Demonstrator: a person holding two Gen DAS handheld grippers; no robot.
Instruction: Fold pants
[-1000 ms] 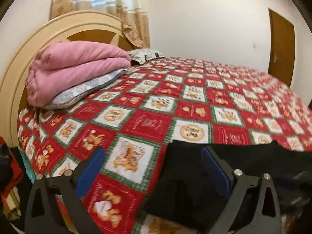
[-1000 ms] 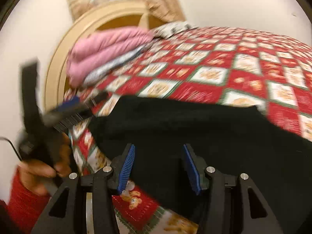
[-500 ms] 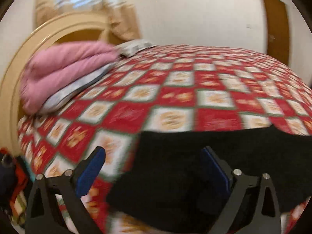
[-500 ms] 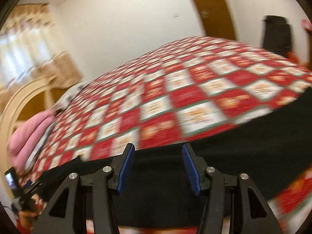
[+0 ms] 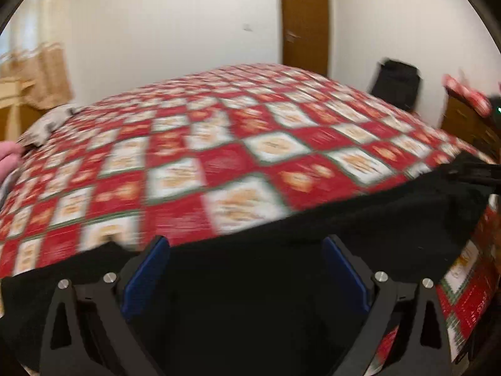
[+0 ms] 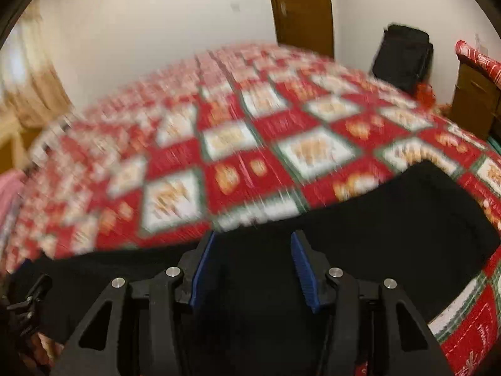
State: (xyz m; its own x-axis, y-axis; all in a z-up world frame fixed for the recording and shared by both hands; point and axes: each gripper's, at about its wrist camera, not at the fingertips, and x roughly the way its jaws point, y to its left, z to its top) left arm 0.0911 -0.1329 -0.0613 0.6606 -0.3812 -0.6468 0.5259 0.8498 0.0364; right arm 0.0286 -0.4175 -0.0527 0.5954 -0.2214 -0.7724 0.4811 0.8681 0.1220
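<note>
Both claws, left gripper [image 5: 245, 269] and right gripper [image 6: 252, 266], hovered open over black pants [image 5: 360, 216] on the quilt [image 5: 219, 156]; a hasty grab risked bunching fabric.

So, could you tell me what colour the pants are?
Black pants, clearest in the right wrist view.
</note>
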